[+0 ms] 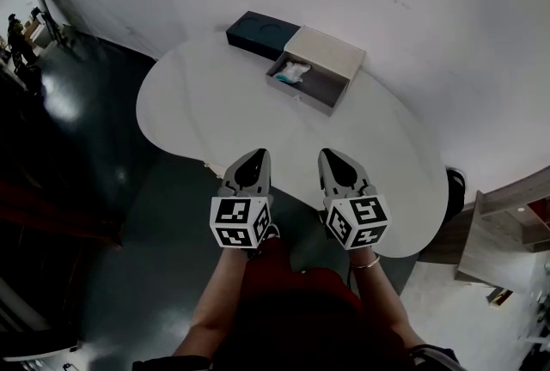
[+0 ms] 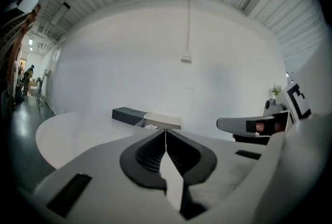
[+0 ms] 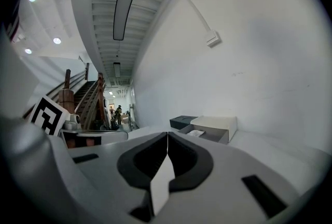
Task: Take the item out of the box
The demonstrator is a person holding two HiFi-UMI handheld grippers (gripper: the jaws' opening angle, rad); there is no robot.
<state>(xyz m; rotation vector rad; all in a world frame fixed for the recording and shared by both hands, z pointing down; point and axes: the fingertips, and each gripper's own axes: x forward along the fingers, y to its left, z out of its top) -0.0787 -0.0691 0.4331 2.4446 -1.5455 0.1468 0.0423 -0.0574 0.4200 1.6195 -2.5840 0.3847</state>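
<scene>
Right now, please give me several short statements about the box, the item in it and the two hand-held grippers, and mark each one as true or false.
1. The left hand-held gripper and the right hand-held gripper are both shut, with nothing between their jaws. True.
2. The left hand-held gripper already touches the box. False: it is at the near edge of the table, well apart from the box, which lies at the far side.
3. The box is open and a white item lies inside it. True.
4. The dark case lies on the floor. False: it lies on the table, right beside the box.
</scene>
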